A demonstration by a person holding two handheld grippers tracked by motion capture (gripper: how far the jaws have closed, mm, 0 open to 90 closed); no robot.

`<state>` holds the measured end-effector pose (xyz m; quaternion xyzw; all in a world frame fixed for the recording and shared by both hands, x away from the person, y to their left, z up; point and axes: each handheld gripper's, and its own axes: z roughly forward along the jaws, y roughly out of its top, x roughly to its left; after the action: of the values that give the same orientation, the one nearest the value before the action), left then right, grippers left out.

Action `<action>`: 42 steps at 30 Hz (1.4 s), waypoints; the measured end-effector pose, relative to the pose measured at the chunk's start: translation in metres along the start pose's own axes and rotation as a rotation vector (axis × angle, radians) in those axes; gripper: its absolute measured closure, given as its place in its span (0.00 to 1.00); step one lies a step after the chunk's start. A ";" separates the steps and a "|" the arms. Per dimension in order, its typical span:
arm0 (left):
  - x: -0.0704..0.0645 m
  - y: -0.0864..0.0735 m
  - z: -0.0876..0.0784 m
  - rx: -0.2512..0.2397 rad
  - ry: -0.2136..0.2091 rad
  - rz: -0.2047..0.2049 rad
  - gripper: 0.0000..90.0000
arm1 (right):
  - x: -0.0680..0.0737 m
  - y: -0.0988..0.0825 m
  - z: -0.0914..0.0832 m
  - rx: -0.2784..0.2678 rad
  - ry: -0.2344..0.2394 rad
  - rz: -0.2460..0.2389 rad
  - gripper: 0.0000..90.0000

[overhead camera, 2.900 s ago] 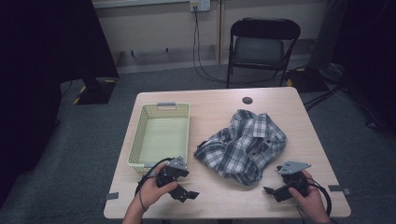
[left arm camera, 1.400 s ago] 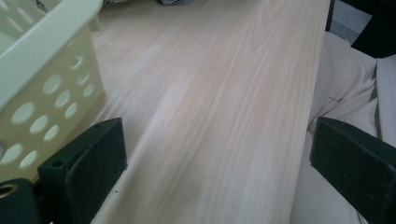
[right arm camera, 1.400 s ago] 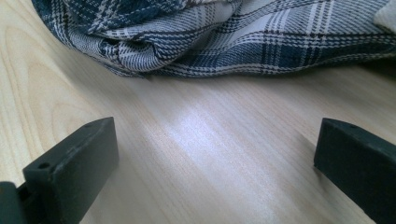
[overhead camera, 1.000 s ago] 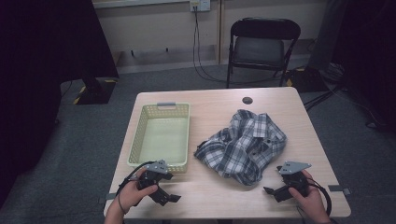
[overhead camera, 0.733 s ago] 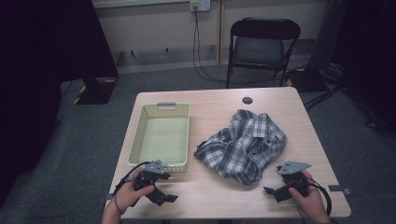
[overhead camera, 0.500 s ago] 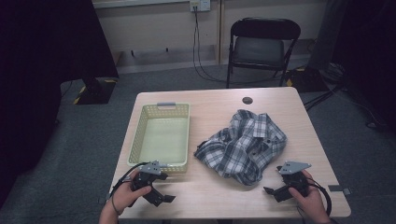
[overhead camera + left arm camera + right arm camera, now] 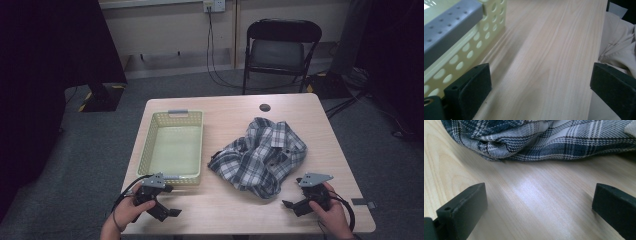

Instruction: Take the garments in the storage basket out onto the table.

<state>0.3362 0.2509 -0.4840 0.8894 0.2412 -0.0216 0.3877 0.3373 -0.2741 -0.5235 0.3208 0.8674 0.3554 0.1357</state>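
Observation:
A crumpled blue-and-white plaid shirt [image 7: 260, 156] lies on the right half of the wooden table [image 7: 230, 205]. Left of it stands a pale yellow perforated basket [image 7: 172, 145], with nothing in it. My left gripper [image 7: 171, 201] rests near the front edge, just in front of the basket's near wall [image 7: 456, 52], open with only bare wood between its jaws [image 7: 539, 82]. At the front right, my right gripper [image 7: 293, 196] is open a short way from the shirt's near hem [image 7: 531, 142]; there too the jaws [image 7: 539, 202] span bare table.
A dark round cable hole [image 7: 265, 107] sits at the table's far edge. A folding chair [image 7: 280, 47] stands behind the table. The person's light trousers [image 7: 621, 42] show past the table's front edge. Bare wood lies between the two grippers.
My left gripper has slid left along the front edge, from below the basket's right corner to its middle. The right gripper, shirt and basket have not moved.

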 end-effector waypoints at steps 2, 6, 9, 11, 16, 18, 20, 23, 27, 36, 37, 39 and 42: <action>0.000 -0.001 -0.001 -0.003 -0.001 0.004 0.04 | 0.000 0.000 0.000 0.000 0.000 0.000 0.00; 0.001 -0.004 -0.002 0.000 0.004 0.003 0.04 | 0.000 0.000 0.000 0.000 0.000 0.000 0.00; 0.002 -0.007 -0.004 0.005 0.008 -0.001 0.03 | 0.000 0.000 0.000 0.000 0.000 0.000 0.00; 0.003 -0.009 -0.005 0.005 0.008 -0.003 0.03 | 0.000 0.000 0.000 0.000 0.000 0.000 0.00; 0.006 -0.014 -0.009 -0.008 0.024 -0.015 0.03 | 0.000 0.000 0.000 0.000 0.000 0.000 0.00; 0.007 -0.015 -0.009 -0.007 0.024 -0.018 0.03 | 0.000 0.000 0.000 0.000 0.000 0.000 0.00; 0.008 -0.017 -0.010 -0.008 0.029 -0.026 0.03 | 0.000 0.000 0.000 0.000 0.000 0.000 0.00; 0.009 -0.021 -0.011 -0.002 0.034 -0.033 0.03 | 0.000 0.000 0.000 0.000 0.000 0.000 0.00; 0.011 -0.026 -0.012 0.001 0.051 -0.040 0.03 | 0.000 0.000 0.000 0.000 0.000 0.000 0.00; 0.015 -0.033 -0.011 0.023 0.111 -0.027 0.04 | 0.000 0.000 0.000 0.000 0.000 0.000 0.00; 0.015 -0.034 -0.011 0.025 0.119 -0.025 0.04 | 0.000 0.000 0.000 0.000 0.000 0.000 0.00; 0.017 -0.036 -0.010 0.032 0.130 -0.029 0.04 | 0.000 0.000 0.000 0.000 0.000 0.000 0.00; 0.018 -0.041 -0.008 0.047 0.142 -0.019 0.04 | 0.000 0.000 0.000 0.000 0.000 0.000 0.00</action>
<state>0.3326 0.2877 -0.5099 0.8952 0.2757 0.0323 0.3486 0.3370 -0.2742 -0.5235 0.3209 0.8673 0.3554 0.1359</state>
